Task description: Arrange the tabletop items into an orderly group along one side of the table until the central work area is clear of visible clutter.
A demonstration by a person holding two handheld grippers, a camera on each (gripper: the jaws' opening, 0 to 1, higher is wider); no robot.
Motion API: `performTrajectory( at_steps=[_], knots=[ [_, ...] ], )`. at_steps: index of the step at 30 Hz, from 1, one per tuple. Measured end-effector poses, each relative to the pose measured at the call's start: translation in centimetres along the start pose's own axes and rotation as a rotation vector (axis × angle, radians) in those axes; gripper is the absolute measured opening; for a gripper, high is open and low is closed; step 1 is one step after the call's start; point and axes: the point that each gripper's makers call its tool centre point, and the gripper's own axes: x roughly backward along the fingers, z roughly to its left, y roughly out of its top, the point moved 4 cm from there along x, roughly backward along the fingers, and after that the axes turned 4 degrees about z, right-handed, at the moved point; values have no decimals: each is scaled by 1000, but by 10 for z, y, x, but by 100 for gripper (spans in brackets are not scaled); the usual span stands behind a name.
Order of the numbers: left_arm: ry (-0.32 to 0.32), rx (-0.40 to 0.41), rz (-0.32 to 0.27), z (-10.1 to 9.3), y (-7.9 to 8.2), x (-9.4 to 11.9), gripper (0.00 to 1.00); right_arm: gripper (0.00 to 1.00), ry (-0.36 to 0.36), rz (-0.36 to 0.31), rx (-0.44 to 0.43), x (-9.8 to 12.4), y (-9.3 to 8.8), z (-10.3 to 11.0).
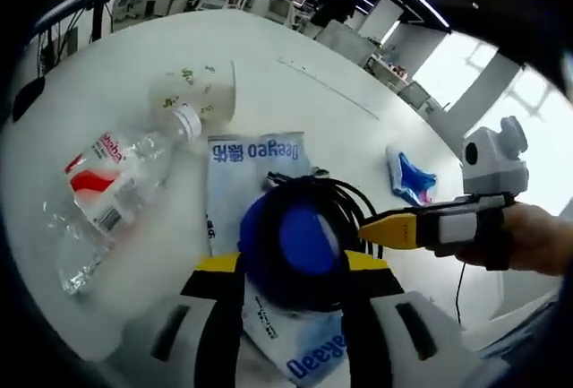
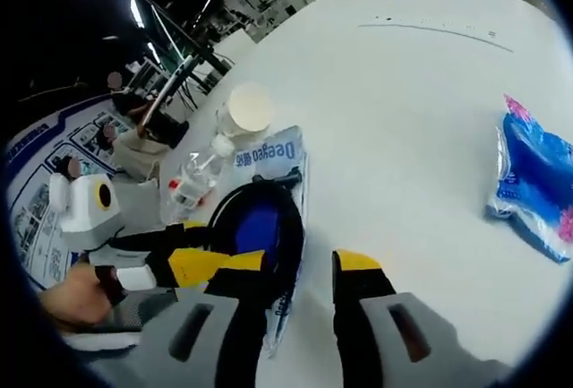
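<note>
Left gripper (image 1: 295, 262) jaws clamp a round blue black-corded object (image 1: 295, 240) above white-blue "Deeyeo" packet (image 1: 255, 159). Right gripper (image 2: 300, 267) jaws parted, empty, touching the cord on white bench (image 2: 403, 110).

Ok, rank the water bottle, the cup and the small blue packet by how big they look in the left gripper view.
1. Water bottle, clearly largest.
2. and 3. Cup and small blue packet look alike; both lie farther from the camera, so I won't rank them.
</note>
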Motion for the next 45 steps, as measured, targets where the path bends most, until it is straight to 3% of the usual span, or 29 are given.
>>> performTrajectory(
  at_steps=[8,14,21,23,26,29,37,45],
  knots=[
    [43,15,-3,14,0,-1,19,9,26,-5,21,-6,-1,5],
    [46,37,-4,17,0,-1,14,7,30,-7,-6,-8,0,8],
    [80,-30,14,13,2,1,12,5,35,-8,-8,-5,1,11],
    [97,-68,18,12,4,2,5,4,31,-13,-3,-3,1,13],
    [83,-40,-7,8,10,9,4,3,28,-27,-16,3,1,12],
    [67,-17,-29,4,14,15,3,1,53,-90,-97,11,8,15],
    [52,0,-66,-4,22,23,2,0,71,-132,-51,30,15,24],
    [41,-37,-90,-15,31,31,1,0,96,-185,-95,47,16,28]
  ],
)
